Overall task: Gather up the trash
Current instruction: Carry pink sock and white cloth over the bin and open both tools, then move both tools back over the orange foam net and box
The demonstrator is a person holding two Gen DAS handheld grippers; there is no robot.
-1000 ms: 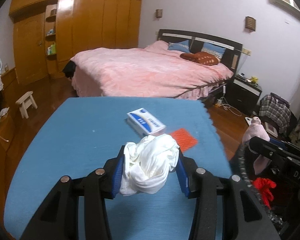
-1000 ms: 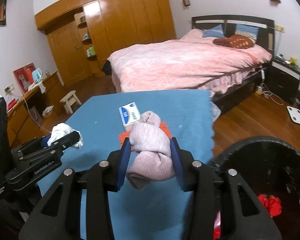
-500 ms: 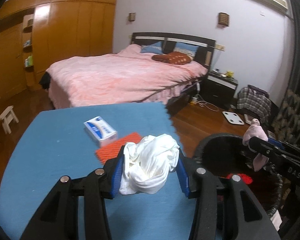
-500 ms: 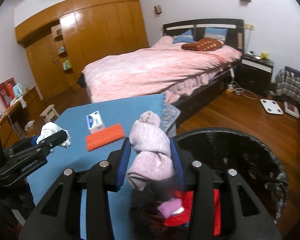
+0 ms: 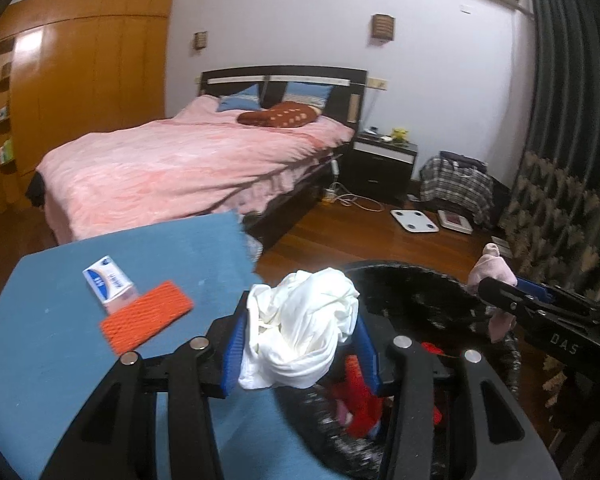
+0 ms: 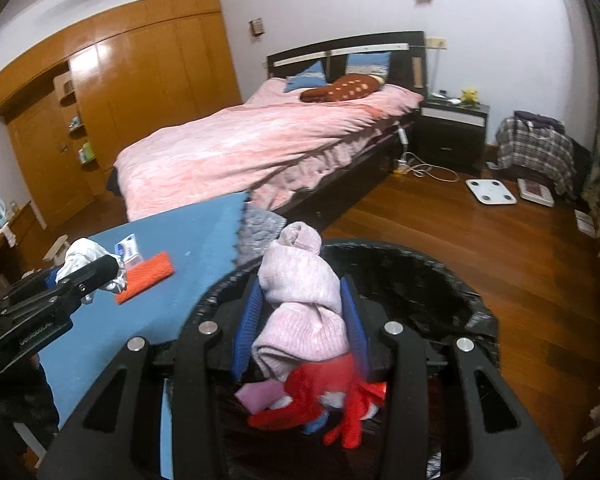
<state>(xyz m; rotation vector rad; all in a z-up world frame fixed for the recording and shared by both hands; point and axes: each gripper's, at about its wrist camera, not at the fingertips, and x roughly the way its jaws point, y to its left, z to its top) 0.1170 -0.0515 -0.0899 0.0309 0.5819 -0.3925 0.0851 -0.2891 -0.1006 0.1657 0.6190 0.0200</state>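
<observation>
1. Lying on the left side of the blue table [image 5: 80,360] are a small box [image 5: 110,285] and an orange pad [image 5: 146,316]. They are touching each other and nothing is holding them.
2. Holding a white rag [image 5: 300,332] is the left gripper [image 5: 300,344]. Its blue pads are squeezing the rag from both sides. The rag is hanging over the table edge, just at the rim of the bin [image 5: 412,280].
3. The rag is looking soft, light and floppy. It is bunching up where the pads are pinching it. I think a pinch across the thick middle is the best hold, since loose ends could slip out.
4. The black bin is standing on the floor beside the table. It is holding a red glove [image 6: 324,404], a pink scrap [image 6: 260,394] and some other bits that are too blurry to name.
5. Holding a pink sock [image 6: 302,308] is the right gripper [image 6: 300,320]. Its pads are pressing the rolled sock from both sides. The sock is hanging right over the open bin, above the red glove.
6. The sock is looking soft, thick and squashy. I think it is going to drop straight down when the jaws let go, and it is not going to break.
7. The box and the pad are not yet picked up, so I think the job is only partly done.
</observation>
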